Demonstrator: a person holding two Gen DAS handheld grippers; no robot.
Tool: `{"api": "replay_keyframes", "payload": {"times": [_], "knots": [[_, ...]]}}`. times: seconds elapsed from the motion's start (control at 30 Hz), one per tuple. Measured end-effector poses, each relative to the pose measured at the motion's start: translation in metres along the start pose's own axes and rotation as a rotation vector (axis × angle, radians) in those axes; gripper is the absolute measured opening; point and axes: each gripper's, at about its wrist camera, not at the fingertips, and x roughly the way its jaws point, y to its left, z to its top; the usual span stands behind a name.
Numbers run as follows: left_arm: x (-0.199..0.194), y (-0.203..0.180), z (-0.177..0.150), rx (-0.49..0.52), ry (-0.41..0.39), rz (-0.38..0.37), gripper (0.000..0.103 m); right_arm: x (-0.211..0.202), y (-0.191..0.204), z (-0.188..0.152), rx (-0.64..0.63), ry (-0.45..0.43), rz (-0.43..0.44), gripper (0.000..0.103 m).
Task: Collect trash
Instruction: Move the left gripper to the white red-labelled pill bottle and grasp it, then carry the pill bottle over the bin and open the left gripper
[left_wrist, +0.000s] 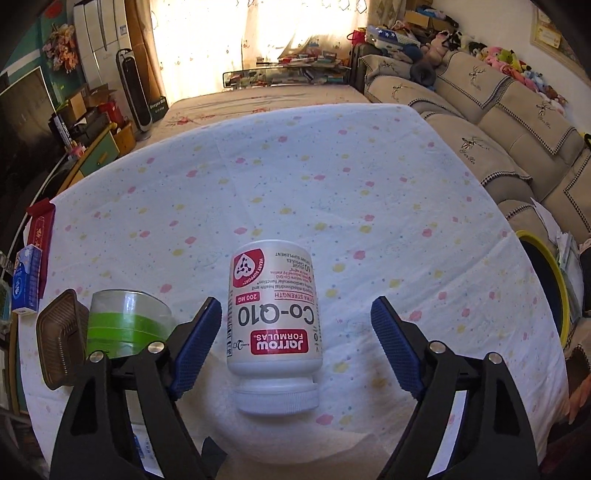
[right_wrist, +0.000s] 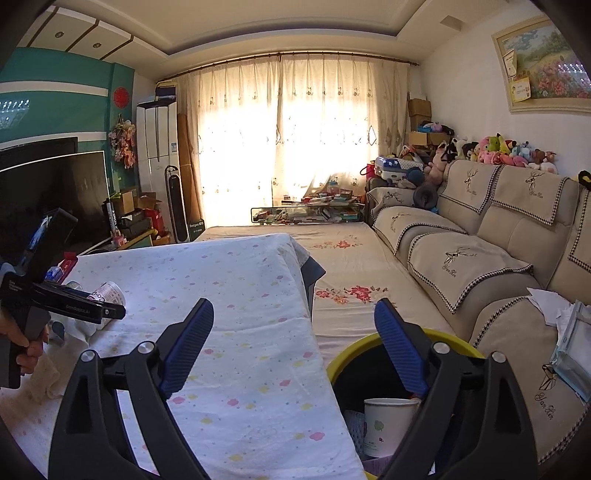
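Note:
A white Co-Q10 supplement bottle (left_wrist: 275, 325) lies on its side on the spotted tablecloth (left_wrist: 332, 184), cap toward me. My left gripper (left_wrist: 293, 317) is open, its blue fingers on either side of the bottle, not touching it. The bottle also shows in the right wrist view (right_wrist: 109, 293), partly behind the left gripper (right_wrist: 74, 306). My right gripper (right_wrist: 295, 332) is open and empty above the table's right edge and the yellow-rimmed bin (right_wrist: 351, 350). A white paper cup (right_wrist: 388, 424) stands inside the bin.
A roll of green tape (left_wrist: 127, 325) and a brown plastic tray (left_wrist: 61, 339) lie left of the bottle. A blue tissue pack (left_wrist: 26, 280) and a red box (left_wrist: 40, 229) sit at the table's left edge. The bin (left_wrist: 546, 280) stands between table and beige sofa (right_wrist: 480, 258).

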Motion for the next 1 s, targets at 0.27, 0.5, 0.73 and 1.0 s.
{"api": "replay_keyframes", "payload": {"times": [0.27,0.5,0.73,1.0], "knots": [[0.018,-0.004,0.007,0.006,0.043,0.036,0.047,0.000,-0.008,-0.002,0.032,0.009,0.001,0.086],[0.007,-0.007,0.001,0.029,0.026,0.032,0.046,0.001,-0.010,-0.002,0.038,0.008,-0.008,0.087],[-0.041,-0.022,0.007,0.040,-0.053,-0.007,0.046,0.001,-0.017,-0.004,0.070,0.009,-0.020,0.087],[-0.114,-0.070,0.019,0.118,-0.146,-0.078,0.046,-0.019,-0.014,-0.006,0.052,-0.092,-0.016,0.087]]}}
